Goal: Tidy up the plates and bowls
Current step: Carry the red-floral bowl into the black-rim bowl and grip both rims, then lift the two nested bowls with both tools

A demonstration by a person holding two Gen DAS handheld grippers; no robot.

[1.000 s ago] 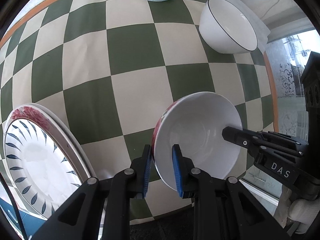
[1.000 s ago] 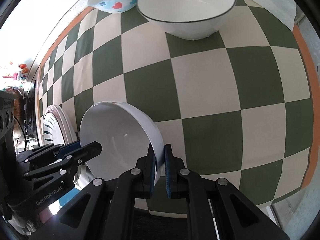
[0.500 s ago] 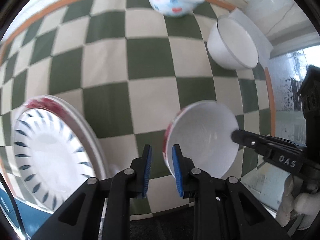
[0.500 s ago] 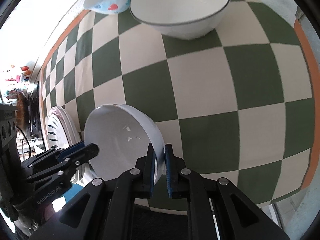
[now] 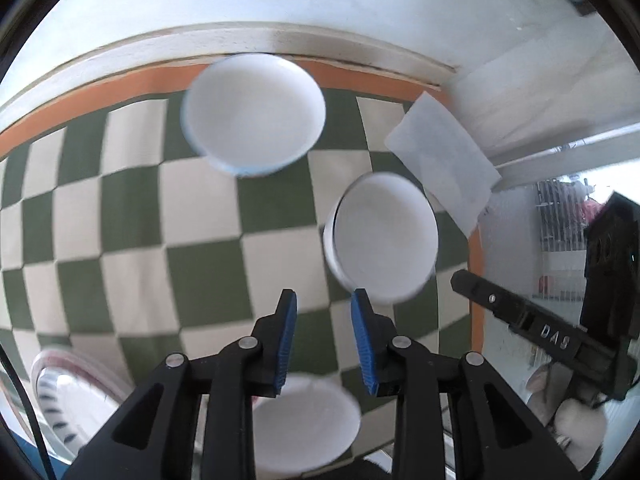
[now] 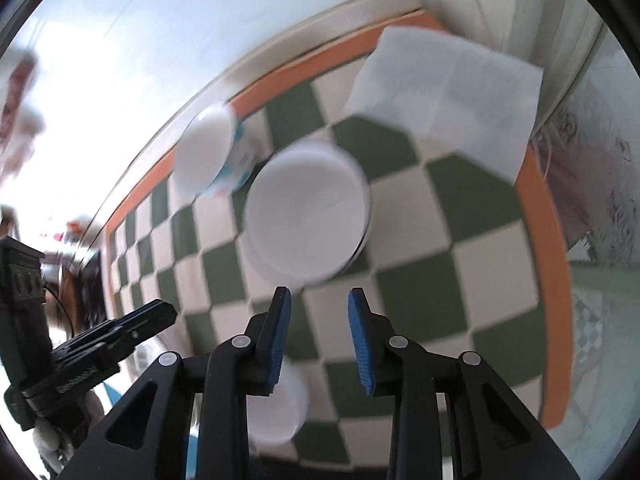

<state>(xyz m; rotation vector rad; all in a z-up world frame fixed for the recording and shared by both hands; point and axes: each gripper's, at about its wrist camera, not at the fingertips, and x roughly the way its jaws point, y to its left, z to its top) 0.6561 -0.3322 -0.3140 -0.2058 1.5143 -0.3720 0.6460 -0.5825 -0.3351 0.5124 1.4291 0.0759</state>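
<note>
Bare checkered cloth [image 5: 120, 240] lies left; two bowls [image 5: 384, 240] apparently crowd the far right.

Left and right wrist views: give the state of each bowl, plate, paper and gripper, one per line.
left gripper: open, jaws just opening, nothing between them.
right gripper: open, jaws just opening, nothing between them.
white bowl: released, upright on the checkered cloth.
black-rimmed bowl: upright, empty.
patterned bowl: upright, empty.
plates: stacked, flat.
white paper: lying flat.
</note>
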